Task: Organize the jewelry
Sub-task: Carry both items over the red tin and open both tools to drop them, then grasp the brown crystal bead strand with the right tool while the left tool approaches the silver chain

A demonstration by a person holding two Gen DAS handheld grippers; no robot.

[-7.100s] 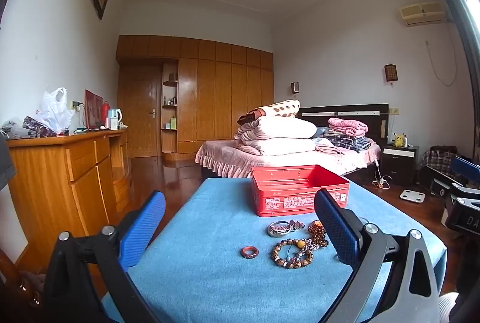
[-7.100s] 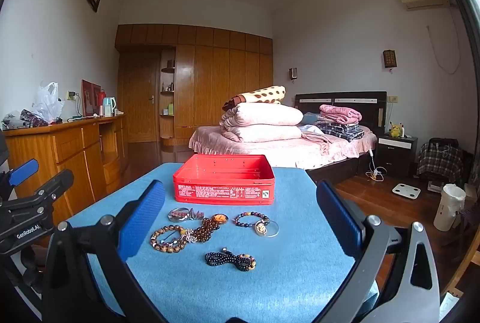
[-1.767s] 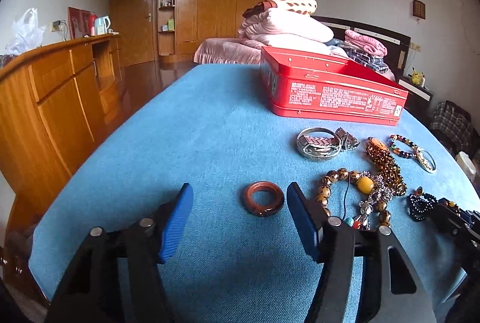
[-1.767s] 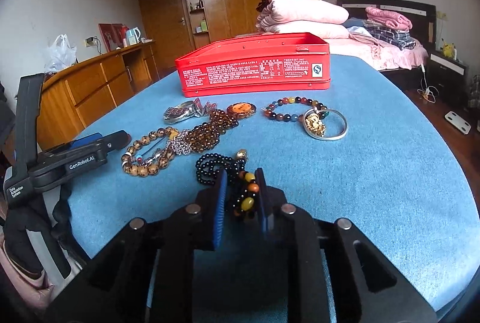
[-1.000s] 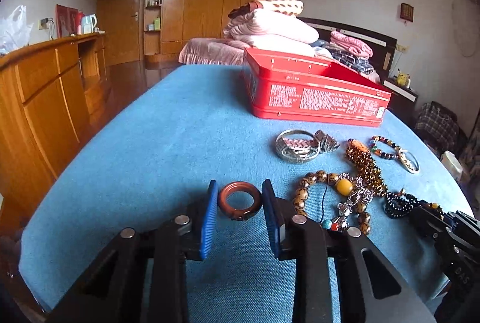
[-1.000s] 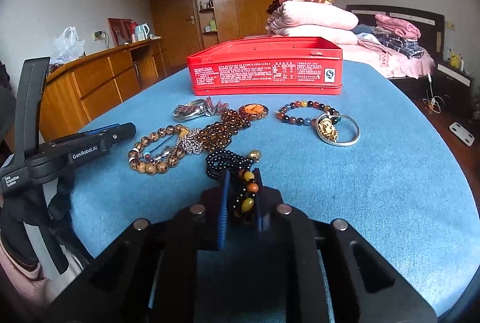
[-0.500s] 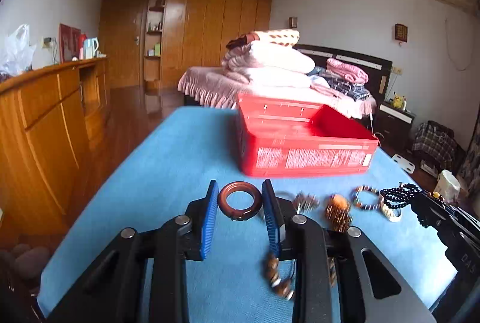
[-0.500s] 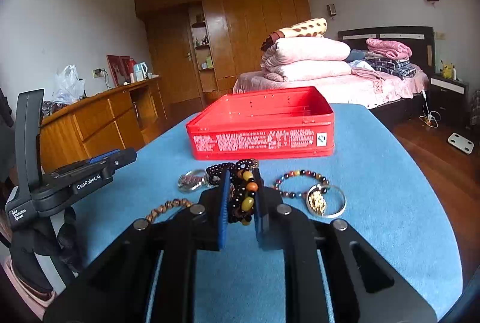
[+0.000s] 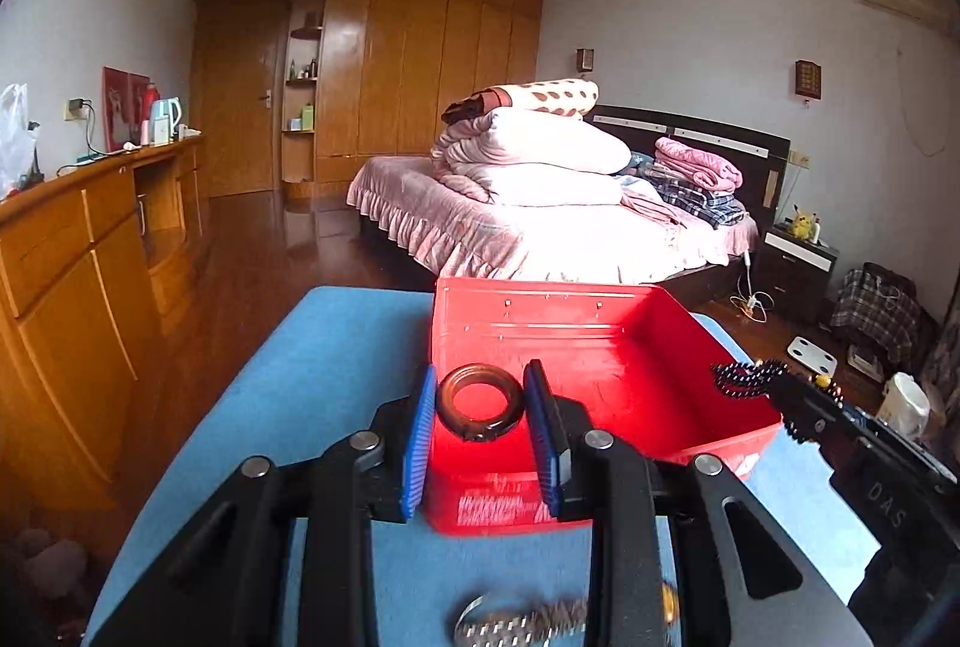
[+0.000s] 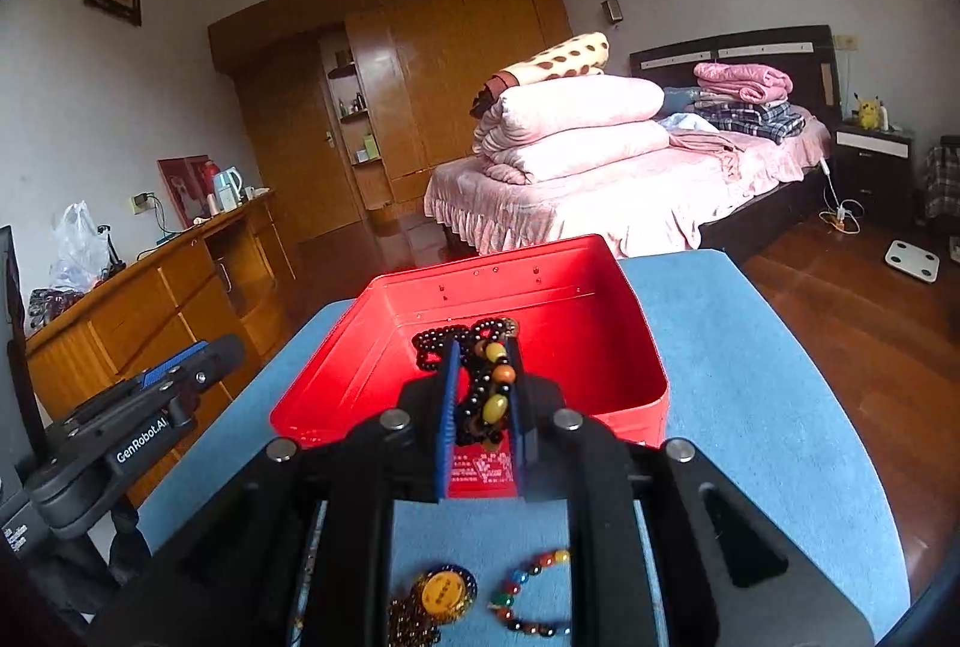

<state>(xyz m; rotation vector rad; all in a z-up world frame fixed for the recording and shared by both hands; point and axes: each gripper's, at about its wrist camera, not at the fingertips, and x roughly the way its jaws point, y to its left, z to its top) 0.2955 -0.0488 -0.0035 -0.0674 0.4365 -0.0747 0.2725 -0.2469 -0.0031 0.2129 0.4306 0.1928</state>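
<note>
An open red tin stands on the blue table. My left gripper is shut on a brown ring and holds it over the tin's near left corner. My right gripper is shut on a black bead bracelet with amber beads, held above the tin's near edge; it also shows at the right of the left wrist view. Other jewelry lies on the table below the grippers: a metal bracelet, a gold pendant and a coloured bead bracelet.
A wooden sideboard stands to the left of the table. A bed with folded quilts is beyond the table. Wooden floor lies around the table, with a white scale at the right.
Both grippers closed on their items, lifted them off the table and carried them forward to above the red tin.
</note>
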